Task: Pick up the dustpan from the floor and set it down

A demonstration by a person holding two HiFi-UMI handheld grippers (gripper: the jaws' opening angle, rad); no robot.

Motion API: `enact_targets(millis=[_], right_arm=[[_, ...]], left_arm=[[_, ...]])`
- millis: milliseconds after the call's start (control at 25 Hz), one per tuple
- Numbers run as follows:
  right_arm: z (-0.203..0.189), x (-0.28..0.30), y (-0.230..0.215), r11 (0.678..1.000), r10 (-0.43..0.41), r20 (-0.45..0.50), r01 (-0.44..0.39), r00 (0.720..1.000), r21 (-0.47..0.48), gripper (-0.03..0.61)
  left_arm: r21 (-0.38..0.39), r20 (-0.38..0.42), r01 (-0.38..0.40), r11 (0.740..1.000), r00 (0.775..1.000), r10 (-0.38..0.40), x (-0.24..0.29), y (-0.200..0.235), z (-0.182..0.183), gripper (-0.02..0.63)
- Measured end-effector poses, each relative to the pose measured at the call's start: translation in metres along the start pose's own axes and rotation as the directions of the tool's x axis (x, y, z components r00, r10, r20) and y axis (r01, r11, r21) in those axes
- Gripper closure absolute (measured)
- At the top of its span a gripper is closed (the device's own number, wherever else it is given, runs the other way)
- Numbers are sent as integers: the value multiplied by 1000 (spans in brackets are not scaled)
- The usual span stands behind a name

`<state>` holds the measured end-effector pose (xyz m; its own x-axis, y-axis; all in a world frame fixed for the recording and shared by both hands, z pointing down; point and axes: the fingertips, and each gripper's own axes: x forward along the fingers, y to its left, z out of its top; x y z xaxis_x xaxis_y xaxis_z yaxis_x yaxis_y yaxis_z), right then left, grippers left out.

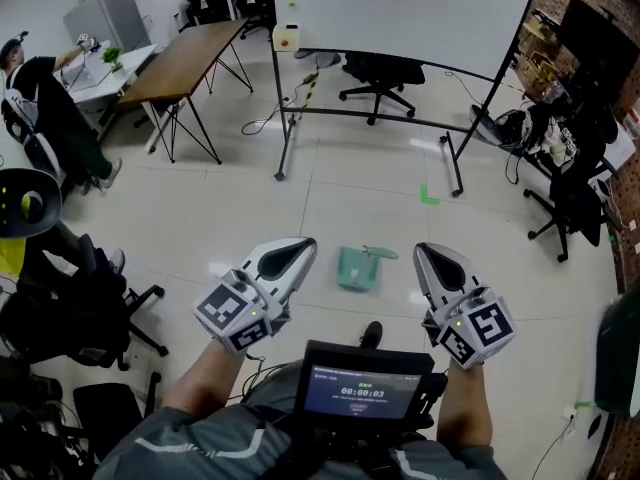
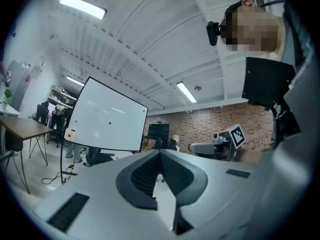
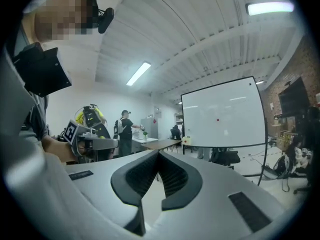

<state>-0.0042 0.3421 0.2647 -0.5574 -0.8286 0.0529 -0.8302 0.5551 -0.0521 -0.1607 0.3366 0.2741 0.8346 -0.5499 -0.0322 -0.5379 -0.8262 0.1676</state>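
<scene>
A pale green dustpan (image 1: 357, 268) lies on the light floor straight ahead, its handle pointing right. My left gripper (image 1: 303, 247) is held level just left of it and well above the floor, jaws together with nothing between them. On the other side, my right gripper (image 1: 427, 252) is also level, shut and empty. Neither touches the dustpan. The left gripper view shows its own closed jaws, tips meeting (image 2: 160, 152), and the right gripper (image 2: 220, 143) beyond. In the right gripper view the tips also meet (image 3: 159, 154), with the left gripper (image 3: 85, 140) off to the side. Neither gripper view shows the dustpan.
A whiteboard on a wheeled stand (image 1: 400, 8) stands ahead with an office chair (image 1: 378, 73) behind it. A wooden table (image 1: 185, 58) is at far left, black chairs (image 1: 60, 308) at near left and another chair (image 1: 575, 203) at right. A screen unit (image 1: 360, 388) hangs at my chest.
</scene>
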Motion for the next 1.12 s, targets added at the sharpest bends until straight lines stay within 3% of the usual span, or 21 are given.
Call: enact_targets(millis=[320, 440, 680, 1120], right_arm=[[14, 64, -130, 983, 181, 7, -180, 984, -15, 561], [20, 81, -166, 977, 212, 24, -212, 977, -13, 561], [29, 112, -191, 970, 241, 12, -240, 971, -31, 561], [36, 174, -181, 978, 200, -13, -201, 980, -56, 560]], left_arm=[[-11, 64, -177, 984, 982, 178, 114, 73, 11, 597], [30, 68, -226, 974, 972, 223, 145, 90, 19, 597], [38, 72, -177, 983, 982, 174, 189, 108, 34, 597], [20, 58, -37, 999, 998, 36, 213, 165, 43, 597]])
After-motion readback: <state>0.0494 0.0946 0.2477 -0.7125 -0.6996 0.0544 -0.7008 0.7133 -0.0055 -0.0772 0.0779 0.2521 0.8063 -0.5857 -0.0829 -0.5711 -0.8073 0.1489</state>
